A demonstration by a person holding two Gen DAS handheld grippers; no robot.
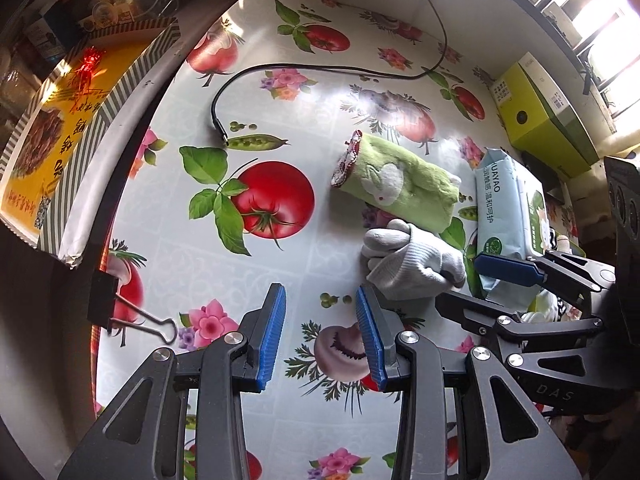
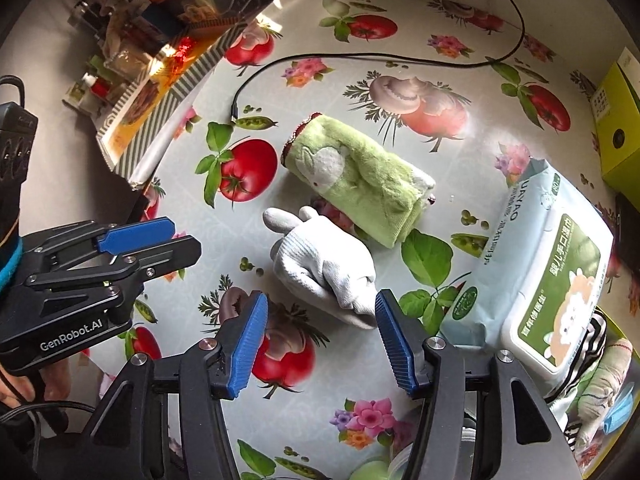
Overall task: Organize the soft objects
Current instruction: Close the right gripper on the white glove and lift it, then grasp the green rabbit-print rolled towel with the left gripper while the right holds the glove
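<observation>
the left gripper (image 1: 320, 332) hangs over the patterned tablecloth (image 1: 280, 72) with its blue pads apart and nothing between them. the white glove (image 1: 412, 260) lies just ahead and slightly to the right of its right fingertip, and the rolled green towel (image 1: 396, 184) sits further ahead, touching the glove's far side. the right gripper (image 2: 318, 340) is likewise spread wide and empty; the glove lies directly ahead between the lines of its two fingers, its near edge close to the right pad, with the green towel just beyond it. a pack of wet wipes (image 2: 548, 264) lies off to the right of this gripper. a black cable (image 2: 360, 58) curves across the cloth well ahead of both tools, and a yellow-green box (image 1: 540, 116) stands far ahead to the right of the left gripper.
</observation>
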